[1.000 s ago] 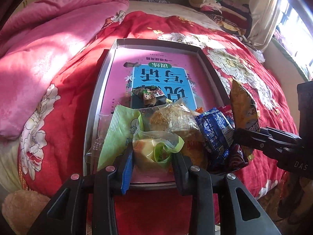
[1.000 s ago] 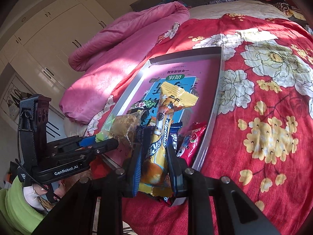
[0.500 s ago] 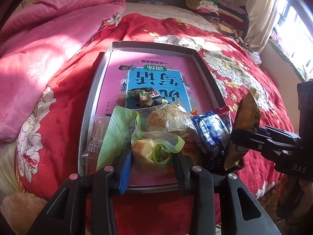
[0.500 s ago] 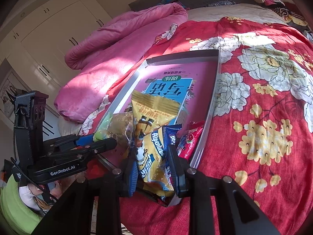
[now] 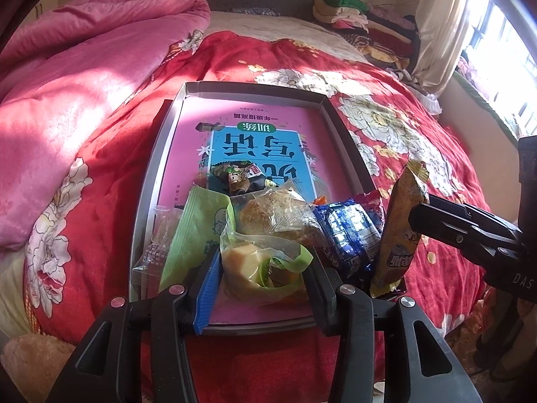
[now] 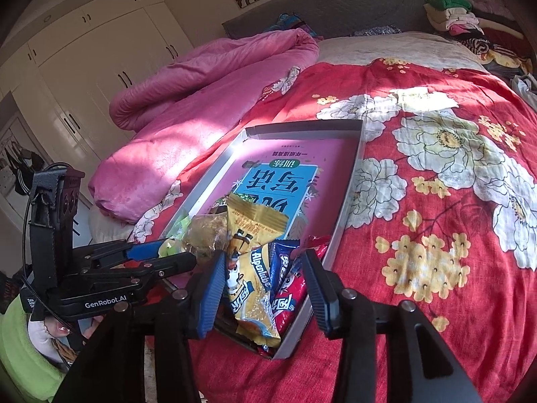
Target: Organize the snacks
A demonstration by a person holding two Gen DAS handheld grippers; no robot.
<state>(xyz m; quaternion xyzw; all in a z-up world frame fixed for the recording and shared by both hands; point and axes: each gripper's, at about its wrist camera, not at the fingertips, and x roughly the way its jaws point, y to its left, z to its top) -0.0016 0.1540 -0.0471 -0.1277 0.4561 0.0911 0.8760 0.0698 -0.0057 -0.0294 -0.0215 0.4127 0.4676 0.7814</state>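
Note:
A grey tray (image 5: 251,87) with a pink book inside lies on the red flowered bedspread. Several snack packets crowd its near end. My left gripper (image 5: 263,285) is opening, and a clear bag with a yellow and green snack (image 5: 255,265) lies loosely between its fingers on the tray. My right gripper (image 6: 265,288) is also opening. A yellow Alpenliebe packet (image 6: 251,268) leans on its left pad and rests in the tray (image 6: 349,194), free on the other side. Beside that packet lie a blue packet (image 6: 282,265) and a red packet (image 6: 288,299).
A green packet (image 5: 198,231), a clear bag with a brown pastry (image 5: 275,215) and a dark packet (image 5: 238,178) also sit in the tray. A pink quilt (image 5: 84,84) is bunched at the left. Folded clothes (image 5: 352,16) are piled at the headboard. White wardrobes (image 6: 100,50) stand beyond the bed.
Both grippers' jaws have widened. The yellow packet has tipped from upright down into the tray, slipping free of the right pads. The clear bag stays where it was between the left fingers.

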